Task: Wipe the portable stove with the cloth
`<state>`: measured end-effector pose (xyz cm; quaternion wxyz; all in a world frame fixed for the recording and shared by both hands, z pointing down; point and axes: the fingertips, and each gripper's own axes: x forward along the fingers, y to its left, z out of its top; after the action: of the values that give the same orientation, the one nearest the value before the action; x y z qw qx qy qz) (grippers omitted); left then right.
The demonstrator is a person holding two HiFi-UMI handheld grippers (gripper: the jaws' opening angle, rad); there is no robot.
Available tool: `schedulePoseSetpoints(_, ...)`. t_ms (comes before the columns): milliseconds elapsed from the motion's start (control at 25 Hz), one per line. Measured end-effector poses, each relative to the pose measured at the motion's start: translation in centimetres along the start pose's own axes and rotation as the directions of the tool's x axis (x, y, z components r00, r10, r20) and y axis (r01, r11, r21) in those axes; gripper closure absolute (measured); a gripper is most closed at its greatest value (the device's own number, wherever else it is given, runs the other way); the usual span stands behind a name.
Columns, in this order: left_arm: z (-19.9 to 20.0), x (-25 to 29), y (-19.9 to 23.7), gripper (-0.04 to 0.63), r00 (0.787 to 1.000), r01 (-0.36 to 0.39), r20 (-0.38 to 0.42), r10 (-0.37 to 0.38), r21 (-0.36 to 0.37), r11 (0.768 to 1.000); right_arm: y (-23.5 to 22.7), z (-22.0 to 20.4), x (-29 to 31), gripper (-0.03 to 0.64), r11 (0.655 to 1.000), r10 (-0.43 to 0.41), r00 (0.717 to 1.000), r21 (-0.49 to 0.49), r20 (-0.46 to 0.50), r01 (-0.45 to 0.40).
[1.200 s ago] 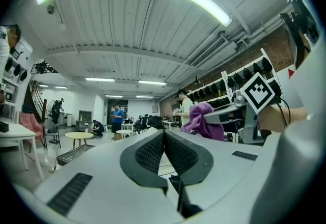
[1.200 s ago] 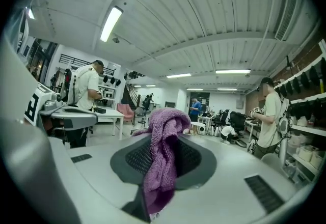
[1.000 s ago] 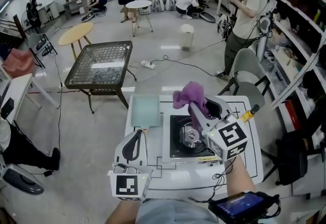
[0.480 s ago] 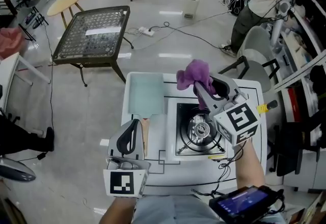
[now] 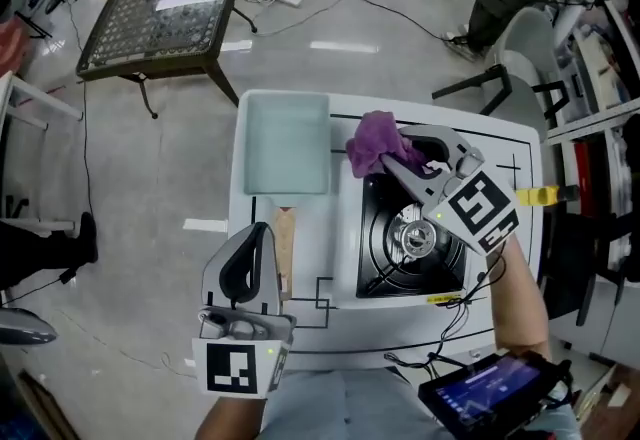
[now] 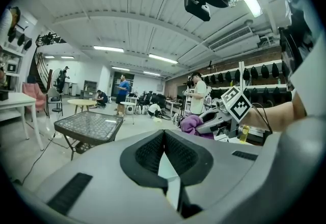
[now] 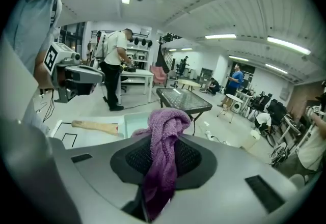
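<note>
The right gripper [image 5: 388, 158] clamps the purple cloth [image 5: 370, 140] at the portable stove's [image 5: 415, 268] upper-left corner, the left gripper [image 5: 251, 263] is closed and empty, and wiping appears not yet begun.

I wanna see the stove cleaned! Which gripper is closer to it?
Right. The right gripper, clamping the purple cloth, hangs over the stove near its far edge; the left gripper sits off to its left.

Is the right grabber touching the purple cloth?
Touching. The right gripper view shows the purple cloth pinched between the jaws of the right gripper, bunched up past their tips.
</note>
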<state>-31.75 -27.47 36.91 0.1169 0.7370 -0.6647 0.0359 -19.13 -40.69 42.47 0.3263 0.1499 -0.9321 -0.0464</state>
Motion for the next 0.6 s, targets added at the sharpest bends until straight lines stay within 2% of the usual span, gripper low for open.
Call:
schedulePoseSetpoints(160,-1.0,0.8,0.8,0.577,1.0,0.006,-0.028,-0.007,-0.032,0.999,1.2,-1.9,2.1,0.503,0.986,0.139,0.987,-0.086,-0.082,-0.146)
schedulePoseSetpoints(360,-1.6,1.8,1.1,0.577,0.999,-0.001,-0.049,-0.002,-0.051,0.999,1.7,-3.1,3.6,0.503,0.931,0.256,0.95,-0.219,-0.181,-0.293)
schedulePoseSetpoints(600,-2.0,1.8,2.2,0.577,0.998,-0.016,-0.054,0.013,-0.058,0.998,2.5,-4.6,5.1,0.503,0.899,0.325,0.908,-0.212,-0.263,-0.383)
